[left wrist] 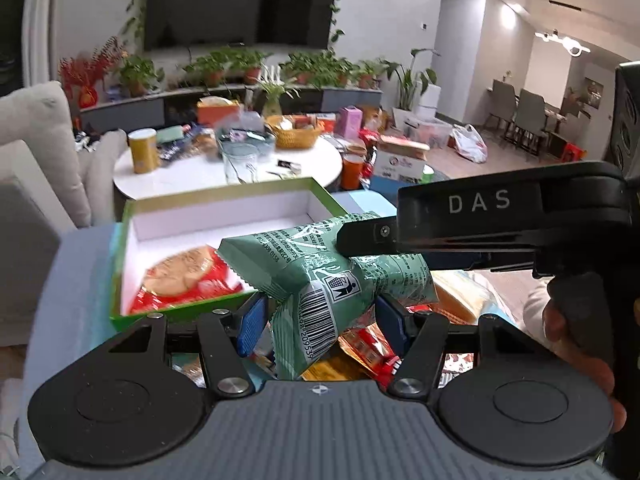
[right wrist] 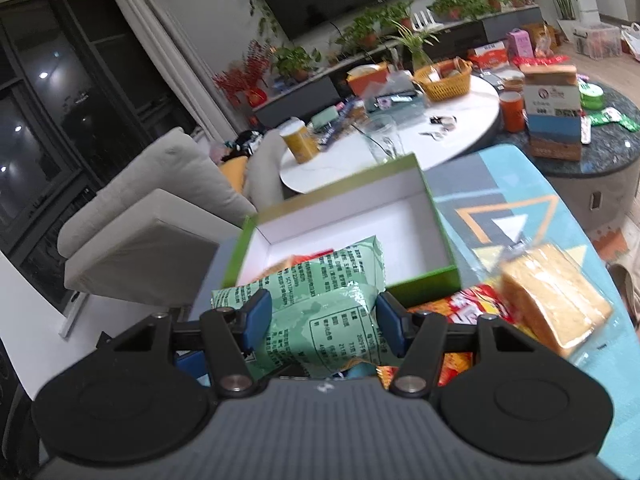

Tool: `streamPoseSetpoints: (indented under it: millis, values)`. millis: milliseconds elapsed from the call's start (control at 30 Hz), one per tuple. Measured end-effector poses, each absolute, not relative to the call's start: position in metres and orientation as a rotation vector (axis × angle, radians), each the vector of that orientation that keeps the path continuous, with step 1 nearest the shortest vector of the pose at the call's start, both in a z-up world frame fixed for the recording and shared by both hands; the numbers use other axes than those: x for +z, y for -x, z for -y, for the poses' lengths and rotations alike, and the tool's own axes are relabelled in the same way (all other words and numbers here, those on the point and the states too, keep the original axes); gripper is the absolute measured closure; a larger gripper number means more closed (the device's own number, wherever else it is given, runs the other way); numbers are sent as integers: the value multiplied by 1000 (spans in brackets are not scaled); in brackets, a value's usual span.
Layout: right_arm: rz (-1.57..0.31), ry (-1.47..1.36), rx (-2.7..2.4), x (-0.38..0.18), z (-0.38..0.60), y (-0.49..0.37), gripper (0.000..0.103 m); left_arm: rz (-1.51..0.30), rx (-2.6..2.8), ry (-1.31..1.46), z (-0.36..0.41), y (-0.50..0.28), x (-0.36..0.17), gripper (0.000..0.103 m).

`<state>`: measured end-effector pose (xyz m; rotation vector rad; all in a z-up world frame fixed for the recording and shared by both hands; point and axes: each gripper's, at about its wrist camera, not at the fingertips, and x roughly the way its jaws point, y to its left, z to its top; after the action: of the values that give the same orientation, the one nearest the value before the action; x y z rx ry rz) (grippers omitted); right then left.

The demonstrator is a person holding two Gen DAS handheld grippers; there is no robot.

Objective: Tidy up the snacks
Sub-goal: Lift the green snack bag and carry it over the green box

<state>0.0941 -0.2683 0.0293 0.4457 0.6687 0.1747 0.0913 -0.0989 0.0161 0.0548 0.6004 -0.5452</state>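
A crumpled green snack packet [left wrist: 320, 280] hangs in the air just in front of the green box [left wrist: 127, 236]. My left gripper [left wrist: 320, 322] is shut on its barcode end. A black finger [left wrist: 368, 236] of my right gripper reaches in from the right and pinches the packet's upper part. In the right wrist view the same green packet [right wrist: 320, 312] sits between the blue pads of my right gripper [right wrist: 322, 322], which is shut on it. The green box [right wrist: 424, 278] has a white inside and holds a red biscuit packet [left wrist: 180, 280].
Red snack packets [right wrist: 476, 308] and wrapped sliced bread [right wrist: 552, 300] lie on the teal patterned cloth [right wrist: 500, 200] right of the box. A hand [left wrist: 560, 320] holds the right gripper's handle. Behind stand a cluttered white round table [left wrist: 192, 176] and a beige sofa [left wrist: 32, 152].
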Motion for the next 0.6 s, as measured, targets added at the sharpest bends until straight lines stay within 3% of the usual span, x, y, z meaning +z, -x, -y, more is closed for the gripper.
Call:
streamPoseSetpoints:
  millis: [600]
  values:
    - [-594, -414, 176, 38, 265, -147, 48, -564, -523, -47, 96, -149, 29, 46]
